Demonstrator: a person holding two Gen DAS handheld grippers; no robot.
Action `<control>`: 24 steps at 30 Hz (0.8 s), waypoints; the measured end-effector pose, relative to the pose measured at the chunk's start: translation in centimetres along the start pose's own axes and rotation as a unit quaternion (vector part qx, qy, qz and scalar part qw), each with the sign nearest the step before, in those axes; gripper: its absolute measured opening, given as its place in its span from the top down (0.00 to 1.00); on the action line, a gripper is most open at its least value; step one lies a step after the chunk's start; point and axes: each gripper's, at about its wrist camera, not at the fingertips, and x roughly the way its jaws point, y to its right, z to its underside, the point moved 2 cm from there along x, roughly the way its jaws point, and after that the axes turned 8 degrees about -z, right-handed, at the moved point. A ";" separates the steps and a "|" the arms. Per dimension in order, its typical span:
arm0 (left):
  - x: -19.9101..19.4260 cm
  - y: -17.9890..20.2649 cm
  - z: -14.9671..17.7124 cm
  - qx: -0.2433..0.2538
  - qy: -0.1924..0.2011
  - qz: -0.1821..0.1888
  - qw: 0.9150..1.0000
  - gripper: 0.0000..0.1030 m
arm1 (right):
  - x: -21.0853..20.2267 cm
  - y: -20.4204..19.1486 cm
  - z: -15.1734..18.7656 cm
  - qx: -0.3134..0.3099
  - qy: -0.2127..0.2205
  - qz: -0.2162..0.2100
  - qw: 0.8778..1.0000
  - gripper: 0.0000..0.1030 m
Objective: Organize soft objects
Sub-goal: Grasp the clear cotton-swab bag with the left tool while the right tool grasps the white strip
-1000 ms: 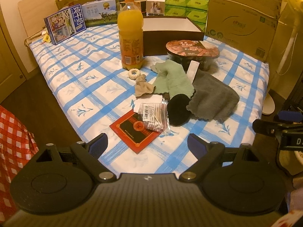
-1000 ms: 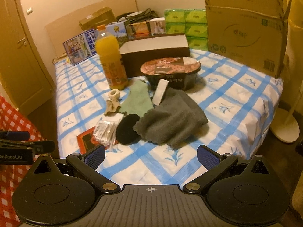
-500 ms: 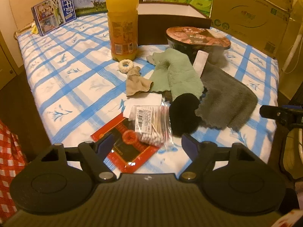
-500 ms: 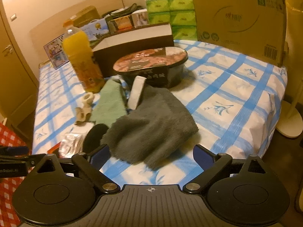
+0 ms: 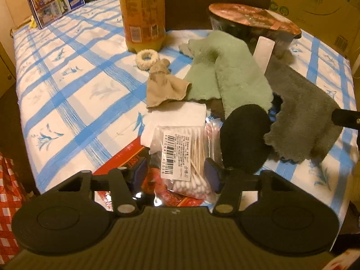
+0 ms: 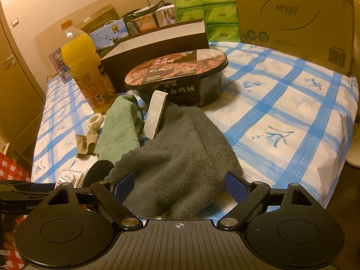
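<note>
We are at the first pick-up: our left gripper (image 5: 176,175) is closing around the swab bag (image 5: 184,155), pads not yet pressing, while our right gripper (image 6: 177,187), narrowing but ungripped, straddles the grey towel (image 6: 180,164) on the table (image 6: 281,103), so next each must pinch and lift.

Both views are dim and carry a strong warm yellow-orange cast. Fisheye distortion bows the tablecloth (image 5: 74,83) grid outward, and dark vignetting fills the upper corners of the right wrist view. Glare spots sit on the red packet (image 5: 126,162) at the tablecloth's near edge; the meal tub (image 6: 180,74) casts soft shadow to its right.
</note>
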 end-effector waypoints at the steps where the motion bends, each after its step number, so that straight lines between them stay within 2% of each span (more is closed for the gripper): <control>1: 0.2 0.0 -0.1 0.000 -0.001 0.003 1.000 0.56 | 0.1 0.1 -0.1 0.002 0.001 0.000 1.000 0.15; 4: 0.7 0.1 -0.3 0.005 -0.004 0.010 1.000 0.67 | 0.0 0.6 -0.6 0.006 0.008 0.003 1.000 0.15; 8: 0.7 0.4 -0.7 0.017 -0.006 0.016 1.000 0.73 | 0.0 0.9 -1.2 0.005 0.013 0.007 1.000 0.15; 19: -1.0 0.5 -2.8 0.053 0.006 0.016 0.998 0.77 | -0.4 1.1 -2.7 0.018 0.026 0.018 0.999 0.16; 24: -1.9 0.1 -4.7 0.070 0.028 0.014 0.997 0.77 | -0.2 0.6 -3.8 0.027 0.033 0.020 0.999 0.23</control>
